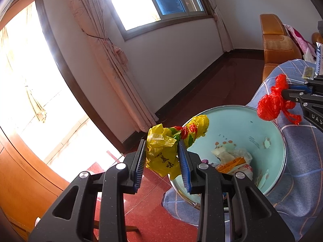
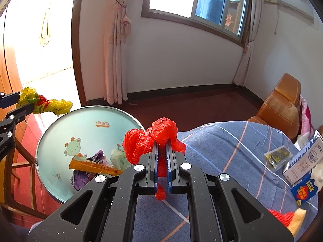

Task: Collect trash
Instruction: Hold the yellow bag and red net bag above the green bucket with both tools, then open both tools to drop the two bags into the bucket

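My right gripper (image 2: 162, 157) clamps the red bag (image 2: 153, 139); my left gripper (image 1: 162, 157) clamps the yellow bag (image 1: 161, 153), bin (image 2: 50, 133) at nine o'clock.

A blue plaid bedspread (image 2: 232, 141) covers the surface that carries the things. On its right part lie a small packet with a dark yellow-speckled filling (image 2: 277, 156), a white carton printed in blue (image 2: 302, 162) and, just below it, a blue snack box (image 2: 304, 188). A red knitted piece (image 2: 281, 217) and a yellow plush edge (image 2: 298, 219) rest near the lower right corner. The pale blue waste bin (image 2: 60, 121) stands against the spread's left edge, beside the red tiled floor (image 1: 153, 219).
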{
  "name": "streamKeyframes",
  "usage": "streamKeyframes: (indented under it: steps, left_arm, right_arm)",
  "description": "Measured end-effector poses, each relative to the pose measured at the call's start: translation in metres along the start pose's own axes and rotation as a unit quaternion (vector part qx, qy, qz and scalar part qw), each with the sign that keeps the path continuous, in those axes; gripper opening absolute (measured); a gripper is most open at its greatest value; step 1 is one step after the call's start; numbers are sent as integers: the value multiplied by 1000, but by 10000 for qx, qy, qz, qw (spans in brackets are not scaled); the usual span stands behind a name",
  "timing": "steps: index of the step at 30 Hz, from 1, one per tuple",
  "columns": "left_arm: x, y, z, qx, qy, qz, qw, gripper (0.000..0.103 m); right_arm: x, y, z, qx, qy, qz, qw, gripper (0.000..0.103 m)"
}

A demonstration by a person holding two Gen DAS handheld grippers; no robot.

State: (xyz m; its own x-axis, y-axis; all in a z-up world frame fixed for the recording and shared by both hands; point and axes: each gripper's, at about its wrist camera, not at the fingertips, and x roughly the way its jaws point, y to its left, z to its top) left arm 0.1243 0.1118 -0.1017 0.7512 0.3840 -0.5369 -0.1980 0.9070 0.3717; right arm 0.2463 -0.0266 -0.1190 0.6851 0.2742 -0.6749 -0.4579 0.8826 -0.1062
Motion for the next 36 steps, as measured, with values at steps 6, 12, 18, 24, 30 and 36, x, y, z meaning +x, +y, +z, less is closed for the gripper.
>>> streamKeyframes:
  steps: [6, 12, 18, 24, 30, 36]
  left_arm:
    - [1, -1, -1, -12, 23, -5, 10000, 32]
    - [2, 1, 0, -22, 28, -18, 10000, 32]
    - [2, 3, 0, -29, 38, -19, 10000, 32]
    - [3, 3, 0, -23, 52, -43, 10000, 32]
    - [4, 1, 0, -3, 57, -150, 9999, 37]
    - [1, -4, -1, -24, -25, -237, 9997, 60]
  right_arm:
    - [0, 4, 0, -48, -28, 14, 10000, 7]
    - [-1, 6, -1, -84, -63, 9, 9999, 7]
    - [-3, 8, 0, -126, -75, 25, 9999, 7]
    - [-3, 10, 0, -149, -78, 30, 9999, 7]
    - [-3, 12, 1, -189, -73, 95, 9998, 8]
    - [-3, 14, 0, -164, -35, 266, 9995, 30]
